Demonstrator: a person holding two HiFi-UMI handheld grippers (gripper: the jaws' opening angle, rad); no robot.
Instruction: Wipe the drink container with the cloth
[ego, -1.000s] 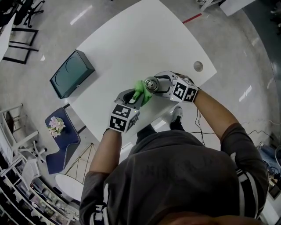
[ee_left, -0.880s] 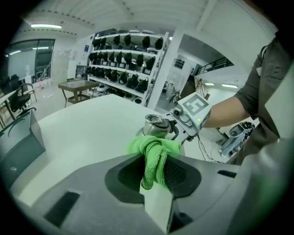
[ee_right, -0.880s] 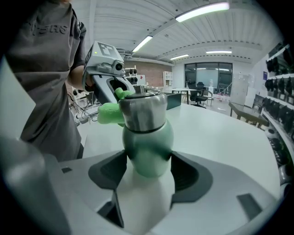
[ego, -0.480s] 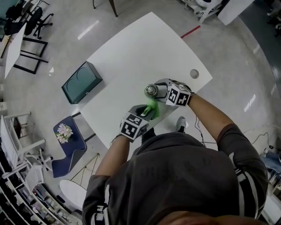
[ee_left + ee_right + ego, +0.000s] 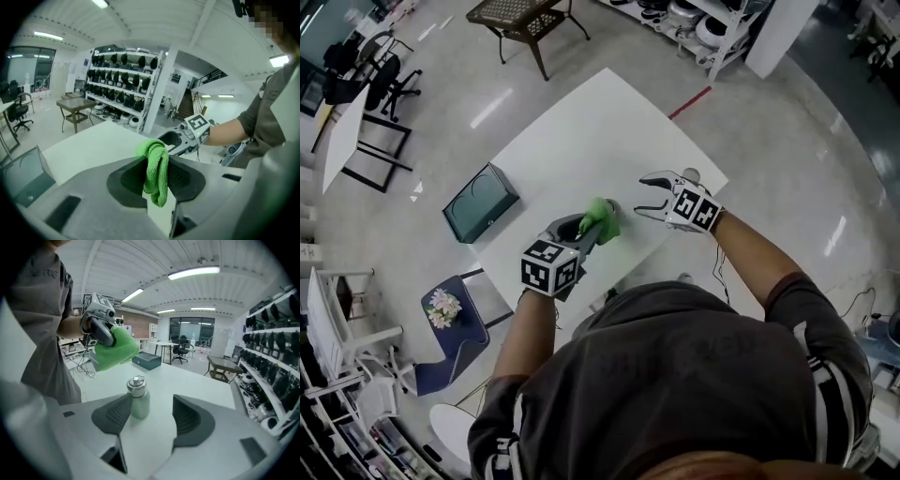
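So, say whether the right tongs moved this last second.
Yes: right tongs lifted off the bottle, nearer the table's hole; jaws just closed slightly, open, bottle ungripped ahead.

Green cloth [image 5: 155, 164], silvery drink container [image 5: 139, 404]

A white table [image 5: 591, 141] with rounded corners stood on a glossy grey floor [image 5: 787, 141], its top plain and smooth. Near its right corner in the head view a small round grey spot [image 5: 691, 173] was set into the surface. A silvery drink container [image 5: 138, 397] with a metal cap stood upright on the top in the right gripper view, well in from the edges, with bare white surface all round its base. A dark green box [image 5: 481, 202] sat just beside the table's left edge, off the top. A short red line [image 5: 688, 102] ran across the floor close to the far edge.
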